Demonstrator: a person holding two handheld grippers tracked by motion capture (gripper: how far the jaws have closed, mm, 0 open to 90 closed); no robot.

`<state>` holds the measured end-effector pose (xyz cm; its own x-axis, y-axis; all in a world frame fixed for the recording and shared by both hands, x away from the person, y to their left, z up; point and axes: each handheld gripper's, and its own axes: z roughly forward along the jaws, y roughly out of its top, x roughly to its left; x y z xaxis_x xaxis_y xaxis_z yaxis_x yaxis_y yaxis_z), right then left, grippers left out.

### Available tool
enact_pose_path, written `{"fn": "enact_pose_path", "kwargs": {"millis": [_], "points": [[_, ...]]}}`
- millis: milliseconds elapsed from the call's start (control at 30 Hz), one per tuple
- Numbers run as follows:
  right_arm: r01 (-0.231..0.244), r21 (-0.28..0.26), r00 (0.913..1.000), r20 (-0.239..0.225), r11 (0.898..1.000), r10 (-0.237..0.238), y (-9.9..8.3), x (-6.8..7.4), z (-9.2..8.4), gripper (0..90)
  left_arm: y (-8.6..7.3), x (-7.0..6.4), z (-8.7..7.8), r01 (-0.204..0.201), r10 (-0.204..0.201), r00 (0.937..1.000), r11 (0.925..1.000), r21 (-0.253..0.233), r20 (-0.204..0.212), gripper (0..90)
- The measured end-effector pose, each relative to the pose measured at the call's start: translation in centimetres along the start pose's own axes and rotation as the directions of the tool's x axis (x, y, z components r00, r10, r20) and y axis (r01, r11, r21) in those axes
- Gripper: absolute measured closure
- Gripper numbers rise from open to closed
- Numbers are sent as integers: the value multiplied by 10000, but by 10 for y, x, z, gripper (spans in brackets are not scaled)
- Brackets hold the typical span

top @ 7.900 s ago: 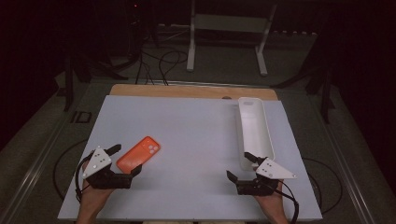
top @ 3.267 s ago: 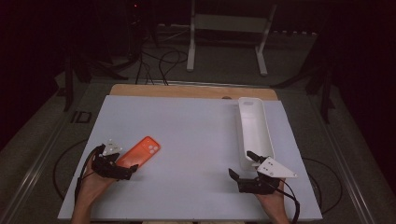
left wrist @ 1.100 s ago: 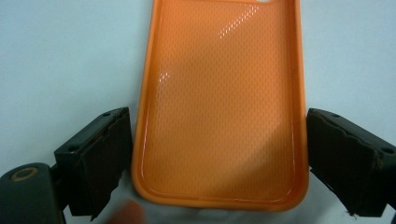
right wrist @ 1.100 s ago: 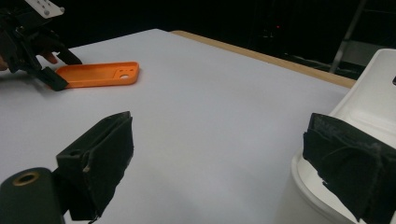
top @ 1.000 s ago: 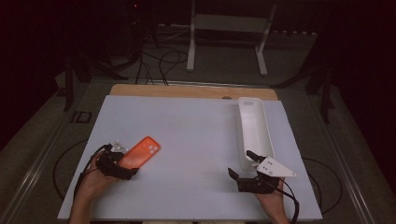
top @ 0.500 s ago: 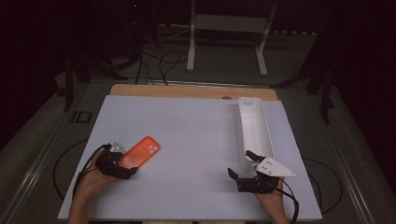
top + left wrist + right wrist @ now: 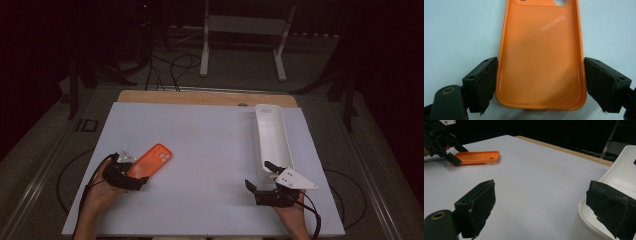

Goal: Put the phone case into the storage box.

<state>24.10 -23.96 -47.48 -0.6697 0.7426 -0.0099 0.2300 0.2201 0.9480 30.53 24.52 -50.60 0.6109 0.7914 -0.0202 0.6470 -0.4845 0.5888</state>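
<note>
An orange phone case (image 7: 151,160) lies inside-up on the white table top (image 7: 210,145), at the front left. My left gripper (image 7: 134,169) straddles its near end. In the left gripper view both pads press the long sides of the phone case (image 7: 541,57), so the left gripper (image 7: 540,62) is shut on it. My right gripper (image 7: 258,174) rests at the front right, open and holding nothing. In the right gripper view the right gripper (image 7: 542,185) has one jaw over the table and the other at the rim of a white tray (image 7: 624,170). Far off lies the phone case (image 7: 477,157).
A long, narrow white tray (image 7: 259,142) runs front to back along the table's right side, its near end next to my right gripper. A wooden strip (image 7: 200,97) edges the table's far side. Cables and a white stand (image 7: 245,30) sit on the dark floor beyond.
The left gripper has slid forward from beside the case onto its near end and its jaws have come in against its sides. The right gripper has stayed put.
</note>
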Motion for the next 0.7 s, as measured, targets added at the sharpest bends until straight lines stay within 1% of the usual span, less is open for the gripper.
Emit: {"fn": "enact_pose_path", "kwargs": {"millis": [33,133,233,367,533,700], "points": [[-5,-1,10000,1,10000,5,0,0,0,87,0,0,-1,8,-9,10000,10000,-98,-66,167],[18,19,10000,-20,10000,-18,0,1,1,87,1,0,-4,79,-82,9999,9995,-315,-84,166],[17,16,10000,-23,10000,-17,0,2,1,87,2,-1,-5,91,-93,9999,9991,-421,-38,166],[-2,35,10000,-45,10000,2,0,1,2,87,3,-3,-7,54,-63,9998,9985,-548,-176,166],[-40,19,10000,-40,10000,40,0,1,1,87,8,-8,-12,-29,1,9994,9967,-816,-338,166],[7,-24,10000,-29,10000,-7,1,1,1,86,13,-15,-18,-266,219,9987,9941,-1055,-462,166]]}}
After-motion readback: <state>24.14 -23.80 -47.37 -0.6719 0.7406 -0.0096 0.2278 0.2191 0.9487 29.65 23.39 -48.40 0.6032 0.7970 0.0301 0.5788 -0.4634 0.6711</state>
